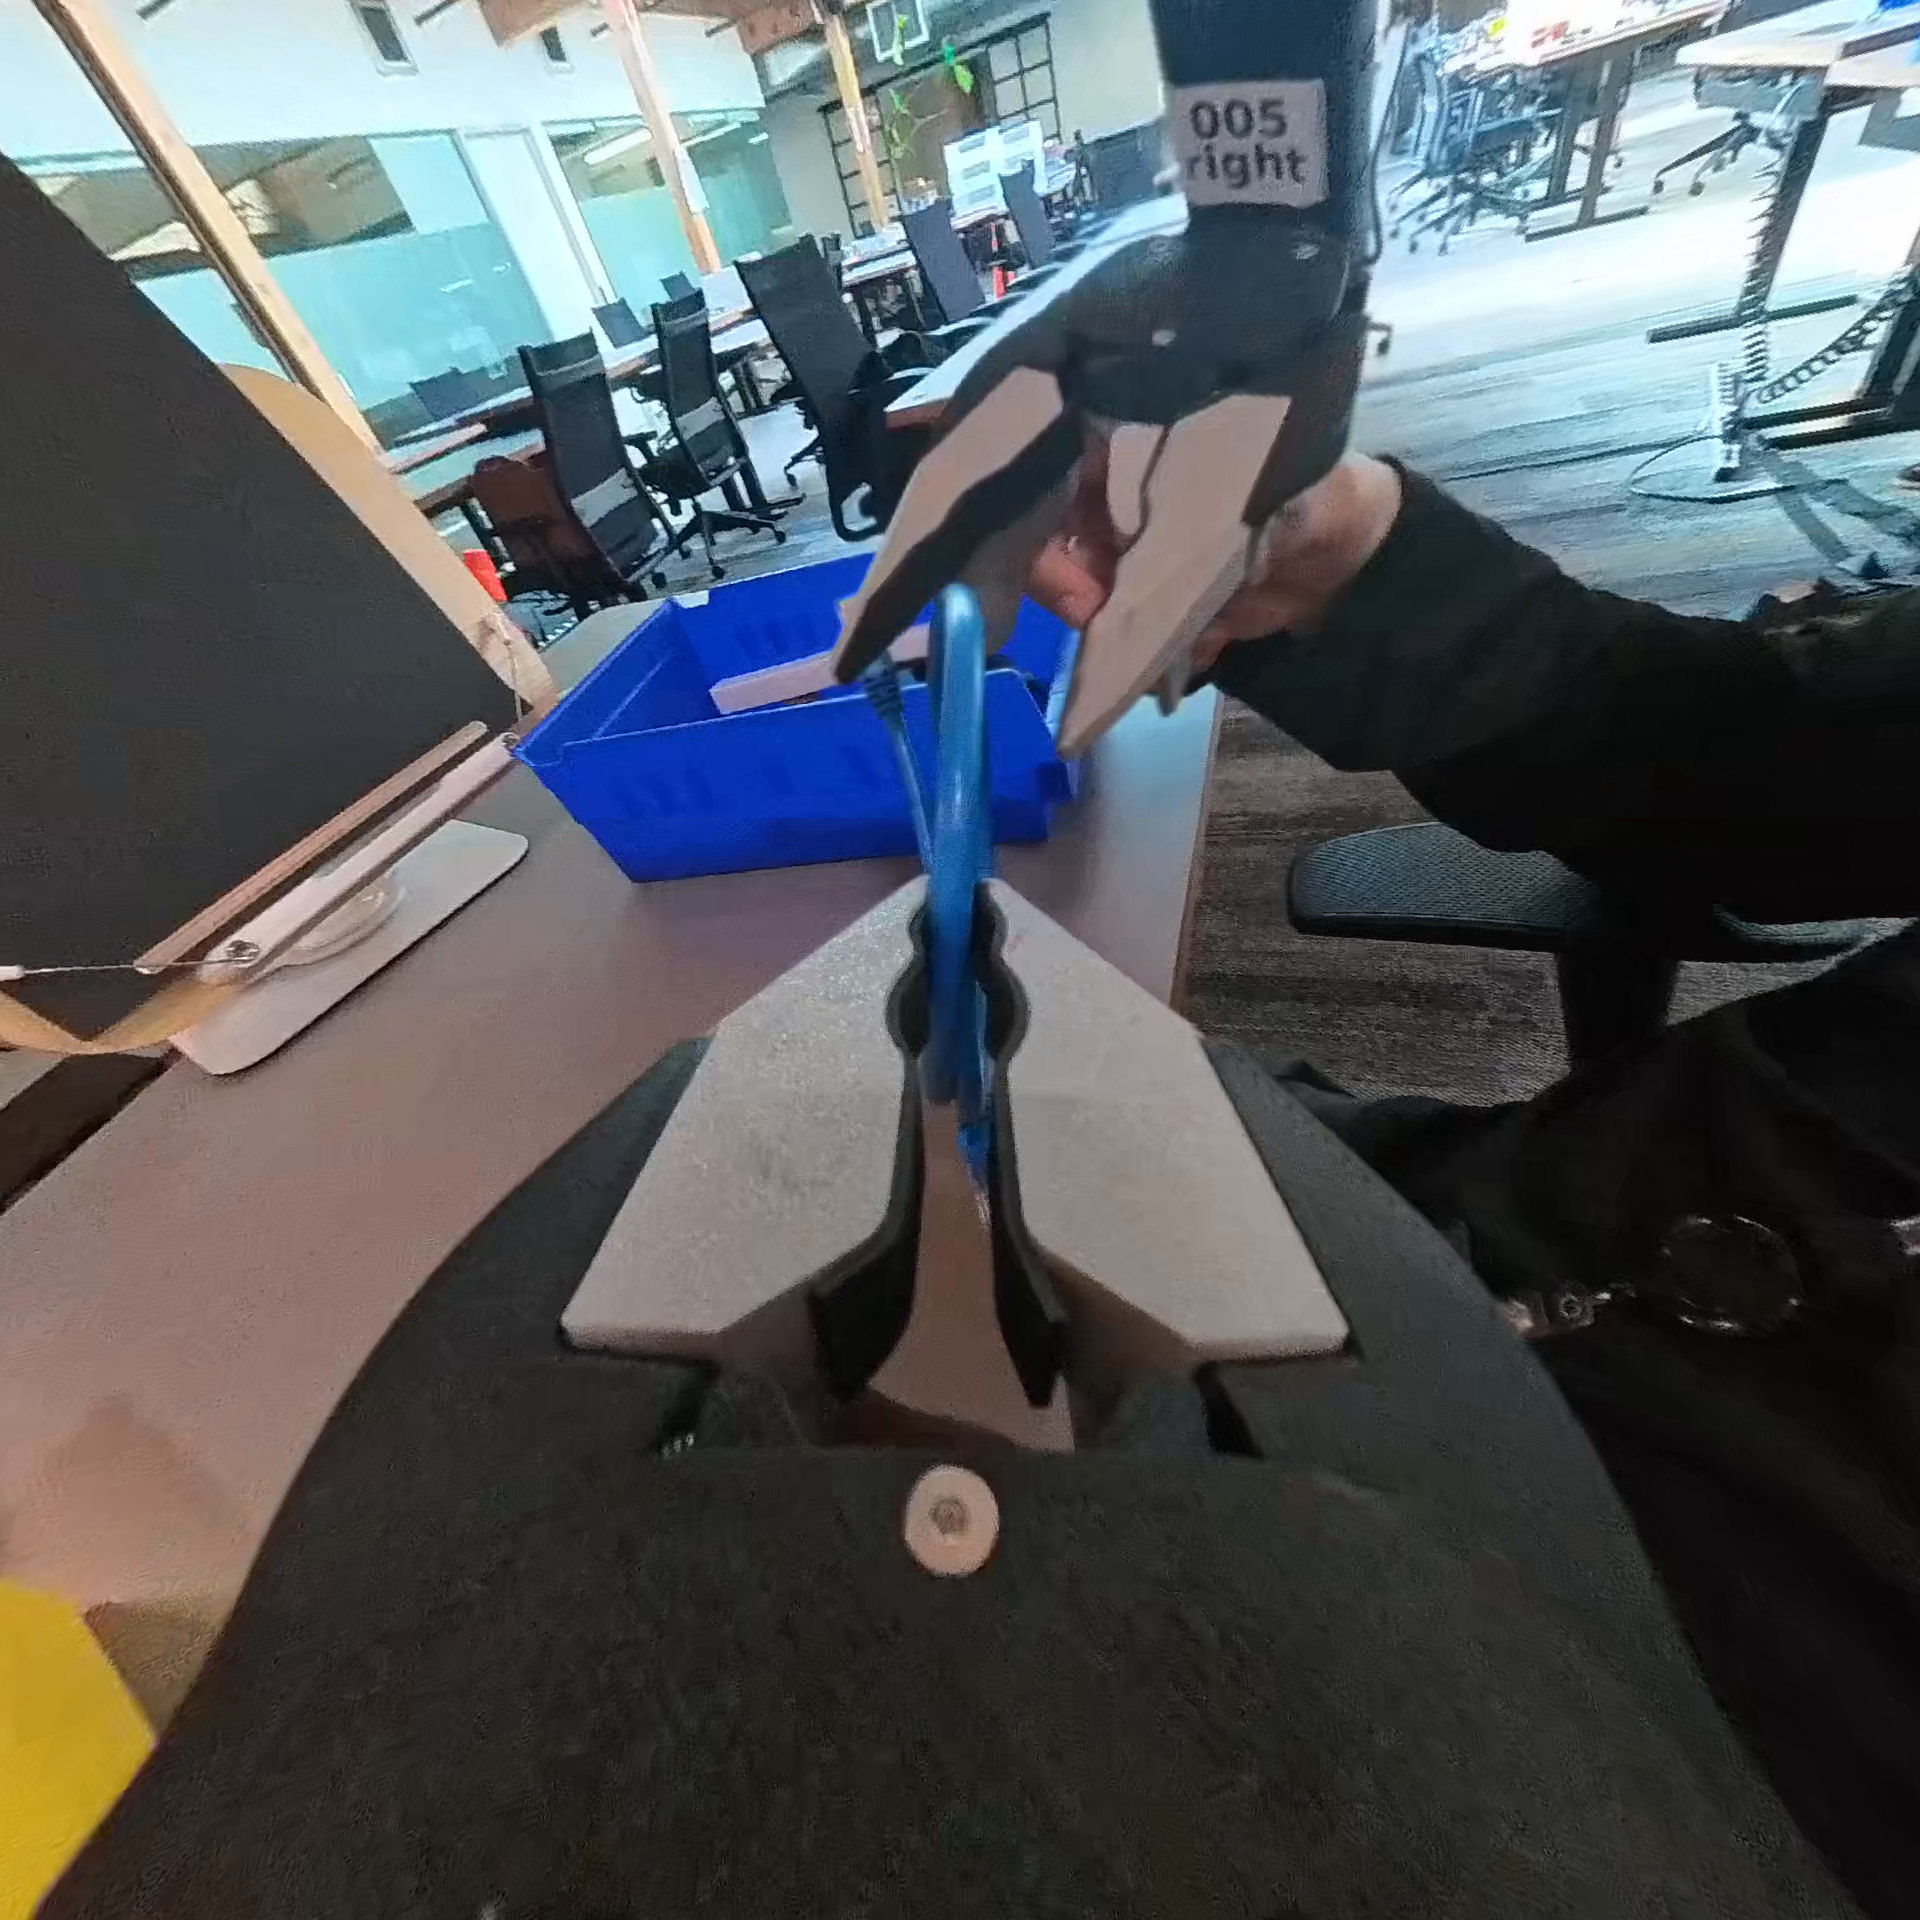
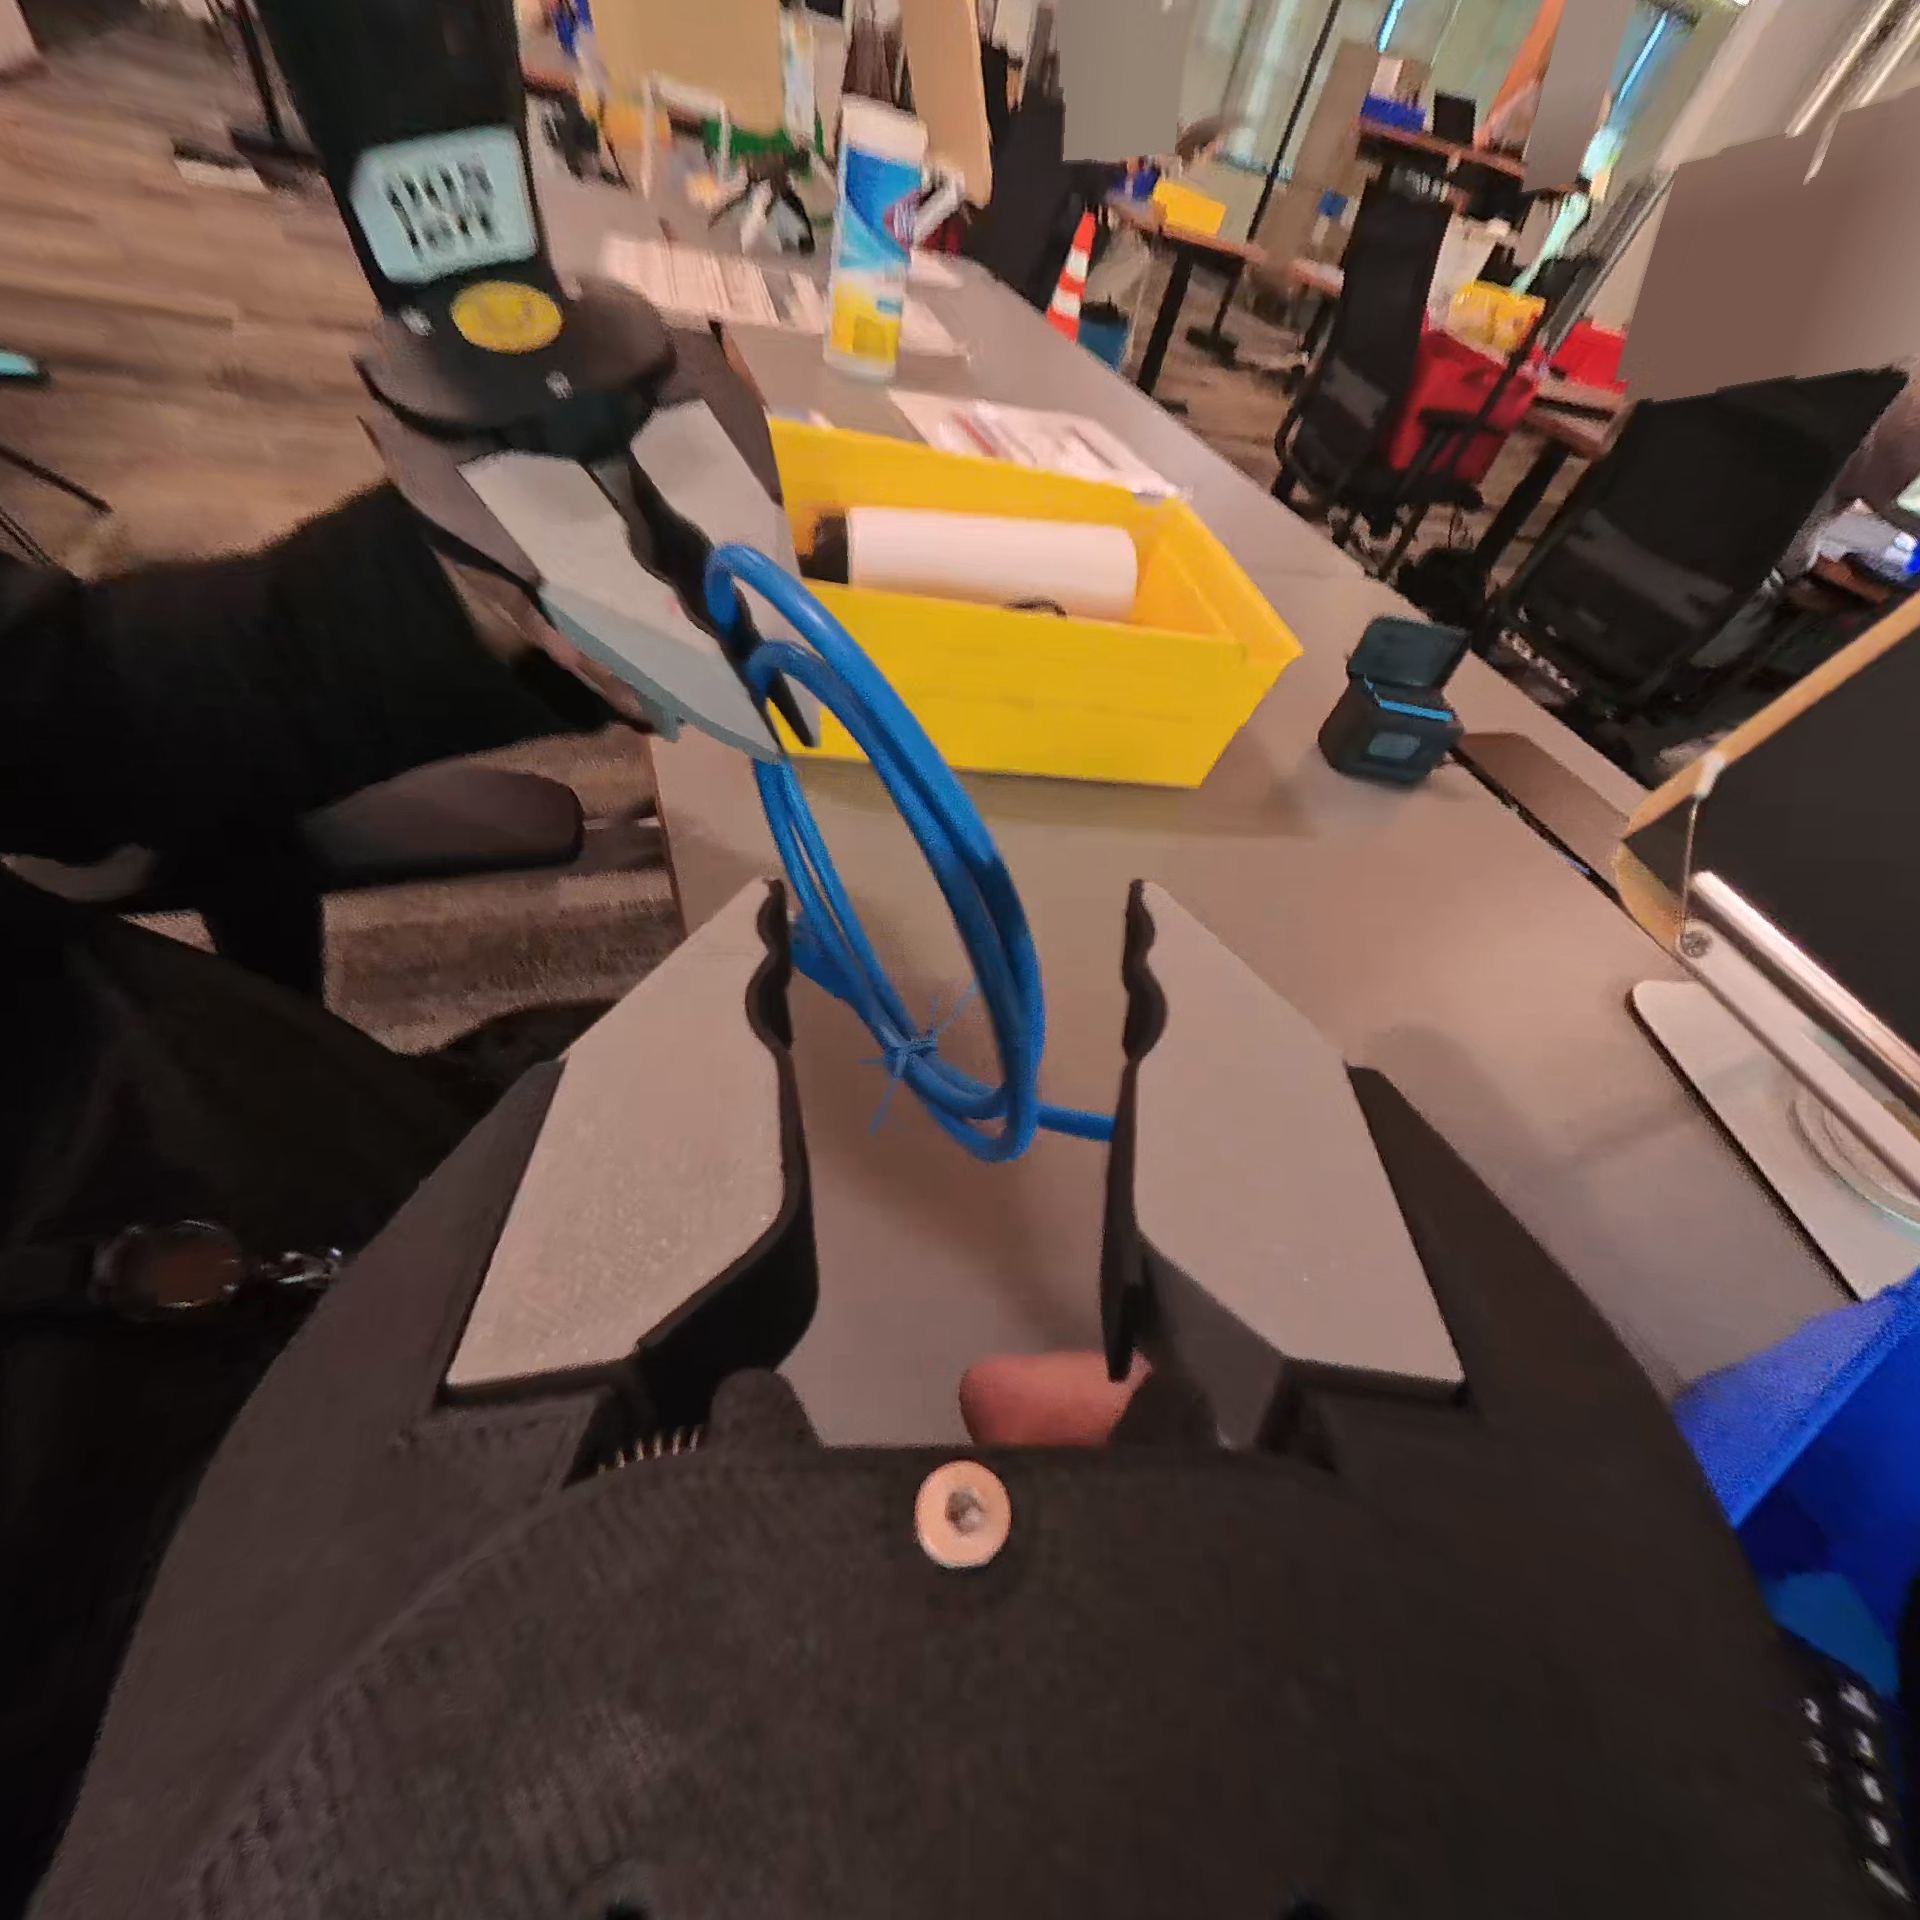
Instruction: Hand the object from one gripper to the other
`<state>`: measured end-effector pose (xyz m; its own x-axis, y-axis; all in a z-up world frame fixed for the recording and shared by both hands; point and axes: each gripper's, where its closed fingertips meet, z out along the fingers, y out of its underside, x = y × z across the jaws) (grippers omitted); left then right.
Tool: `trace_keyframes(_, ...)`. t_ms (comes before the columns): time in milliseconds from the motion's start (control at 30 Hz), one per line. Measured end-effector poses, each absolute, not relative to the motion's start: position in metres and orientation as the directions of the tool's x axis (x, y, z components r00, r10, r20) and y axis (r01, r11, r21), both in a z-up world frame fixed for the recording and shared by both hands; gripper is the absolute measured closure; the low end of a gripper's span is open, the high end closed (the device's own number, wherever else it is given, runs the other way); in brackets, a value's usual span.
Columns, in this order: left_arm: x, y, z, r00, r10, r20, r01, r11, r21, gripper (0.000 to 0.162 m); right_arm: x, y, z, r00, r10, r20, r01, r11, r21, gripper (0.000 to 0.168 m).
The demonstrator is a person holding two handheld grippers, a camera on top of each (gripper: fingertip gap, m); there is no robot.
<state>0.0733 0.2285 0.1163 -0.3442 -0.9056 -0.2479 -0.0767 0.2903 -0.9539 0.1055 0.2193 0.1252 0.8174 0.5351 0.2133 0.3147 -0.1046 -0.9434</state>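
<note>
Wrist cameras face each other closely; both see blue cable (image 1: 951,821).

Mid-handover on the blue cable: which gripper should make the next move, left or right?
Right. The left gripper is already shut on the blue cable coil, and the right gripper is open with the coil's lower loop hanging between its fingers, so it likely only needs to close.

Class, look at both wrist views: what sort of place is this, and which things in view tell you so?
Most likely an open-plan office or lab workspace. Rows of black office chairs stand at long desks, glass partition walls run behind them, and parts bins, one yellow bin and one blue bin, sit on the table.
</note>
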Motion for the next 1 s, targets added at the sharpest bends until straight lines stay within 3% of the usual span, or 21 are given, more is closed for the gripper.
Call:
trace_keyframes(33,0.075,0.226,0.113,-0.359,-0.904,-0.234,-0.091,0.283,-0.955,0.159,0.105,0.223,0.118,0.817,0.531,0.226,0.338,-0.124,-0.933,0.123)
trace_keyframes(67,0.074,0.226,0.11,-0.368,-0.904,-0.219,-0.111,0.276,-0.955,0.159,0.105,0.225,0.113,0.812,0.536,0.231,0.355,-0.139,-0.924,0.155)
trace_keyframes(133,0.073,0.229,0.107,-0.373,-0.908,-0.189,-0.132,0.254,-0.958,0.157,0.105,0.227,0.106,0.814,0.554,0.175,0.327,-0.187,-0.926,0.156)
trace_keyframes(233,0.07,0.242,0.109,-0.306,-0.927,-0.217,-0.146,0.271,-0.952,0.137,0.105,0.229,0.107,0.821,0.57,0.002,0.181,-0.256,-0.95,0.161)
trace_keyframes(400,0.052,0.272,0.112,-0.146,-0.849,-0.507,-0.185,0.527,-0.829,0.115,0.12,0.232,0.123,0.759,0.556,-0.339,-0.166,-0.339,-0.926,0.166)
trace_keyframes(500,0.046,0.274,0.128,-0.026,-0.673,-0.739,-0.116,0.736,-0.667,0.113,0.135,0.235,0.128,0.7,0.528,-0.481,-0.322,-0.367,-0.872,0.166)
trace_keyframes(600,0.043,0.241,0.131,0.061,-0.35,-0.935,0.024,0.937,-0.35,0.124,0.144,0.235,0.138,0.607,0.537,-0.586,-0.455,-0.37,-0.81,0.166)
trace_keyframes(667,0.052,0.238,0.122,0.086,-0.17,-0.982,-0.057,0.983,-0.175,0.124,0.147,0.236,0.137,0.579,0.533,-0.617,-0.487,-0.381,-0.786,0.166)
trace_keyframes(733,0.062,0.245,0.113,0.088,-0.006,-0.996,-0.16,0.987,-0.021,0.111,0.147,0.238,0.134,0.576,0.522,-0.629,-0.494,-0.39,-0.777,0.166)
trace_keyframes(900,0.075,0.239,0.096,0.067,0.119,-0.991,-0.161,0.981,0.107,0.107,0.137,0.241,0.127,0.53,0.532,-0.66,-0.493,-0.441,-0.75,0.166)
trace_keyframes(1000,0.081,0.232,0.087,0.07,0.164,-0.984,-0.139,0.978,0.153,0.117,0.131,0.244,0.12,0.511,0.529,-0.677,-0.491,-0.467,-0.735,0.166)
